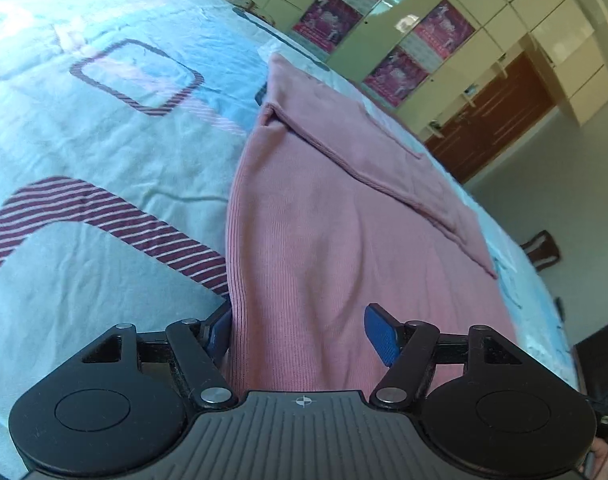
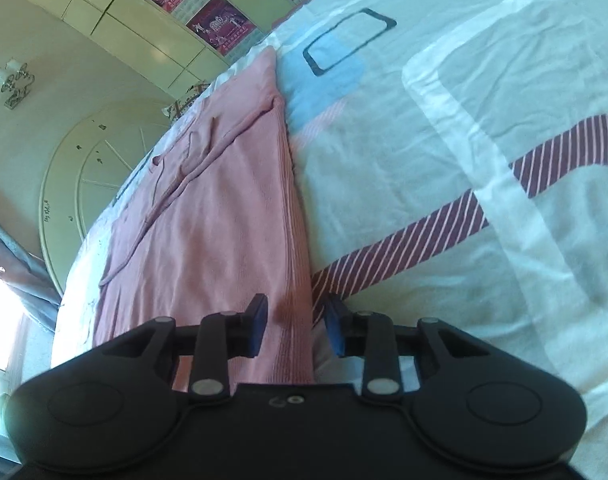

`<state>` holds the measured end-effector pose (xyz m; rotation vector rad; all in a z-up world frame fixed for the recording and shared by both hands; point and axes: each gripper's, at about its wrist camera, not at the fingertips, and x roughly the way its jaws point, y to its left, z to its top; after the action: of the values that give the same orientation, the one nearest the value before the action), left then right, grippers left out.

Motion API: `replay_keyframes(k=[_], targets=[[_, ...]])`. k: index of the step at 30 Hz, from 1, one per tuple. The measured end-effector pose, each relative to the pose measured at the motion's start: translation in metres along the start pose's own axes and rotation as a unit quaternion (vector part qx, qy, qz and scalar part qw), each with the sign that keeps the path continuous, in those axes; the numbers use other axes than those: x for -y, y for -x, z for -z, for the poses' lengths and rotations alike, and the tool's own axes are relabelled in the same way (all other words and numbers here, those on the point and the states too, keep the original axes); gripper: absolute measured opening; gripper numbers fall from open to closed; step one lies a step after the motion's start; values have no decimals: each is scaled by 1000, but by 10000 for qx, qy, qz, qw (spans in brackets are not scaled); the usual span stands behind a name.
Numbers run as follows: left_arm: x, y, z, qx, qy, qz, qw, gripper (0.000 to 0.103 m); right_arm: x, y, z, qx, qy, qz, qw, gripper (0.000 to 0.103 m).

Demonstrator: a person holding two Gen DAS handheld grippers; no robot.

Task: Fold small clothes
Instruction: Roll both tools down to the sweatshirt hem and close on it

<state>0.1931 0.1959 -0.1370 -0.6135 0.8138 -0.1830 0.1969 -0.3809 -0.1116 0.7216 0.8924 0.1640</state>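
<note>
Pink knit garment (image 1: 343,208), flat on the patterned bedsheet (image 1: 104,152), sleeve already folded across toward 1 o'clock; we hold left gripper (image 1: 300,334) and right gripper (image 2: 294,326) spread astride its near hem, lengthwise folds outstanding.

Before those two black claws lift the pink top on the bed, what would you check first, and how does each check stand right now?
1. Left gripper open around the pink top: ok.
2. Right gripper open, straddling the top's ribbed edge: ok.
3. Cloth actually pinched by the fingers: not ok, both sets are apart.
4. Sleeve already folded across the body: ok.
5. Bedsheet kept out of the grip: cannot tell.
</note>
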Motion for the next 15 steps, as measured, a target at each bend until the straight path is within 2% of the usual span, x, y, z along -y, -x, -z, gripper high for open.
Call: replay_keyframes(k=[2, 5, 7, 10, 15], targets=[[-7, 2, 5, -71, 100, 317, 9994, 67, 1, -1, 0, -139, -16, -142, 9998, 32], [-21, 12, 25, -129, 559, 896, 9943, 67, 5, -1, 8, -495, -59, -475, 9976, 32], [-25, 22, 42, -159, 650, 1109, 9916, 67, 5, 3, 19, -581, -46, -576, 9966, 32], [-23, 30, 57, -160, 585, 1158, 9914, 67, 6, 8, 36, -708, -137, -794, 9942, 30], [-12, 20, 48, -109, 501, 920, 9944, 67, 5, 8, 37, -534, -224, -752, 9955, 25]])
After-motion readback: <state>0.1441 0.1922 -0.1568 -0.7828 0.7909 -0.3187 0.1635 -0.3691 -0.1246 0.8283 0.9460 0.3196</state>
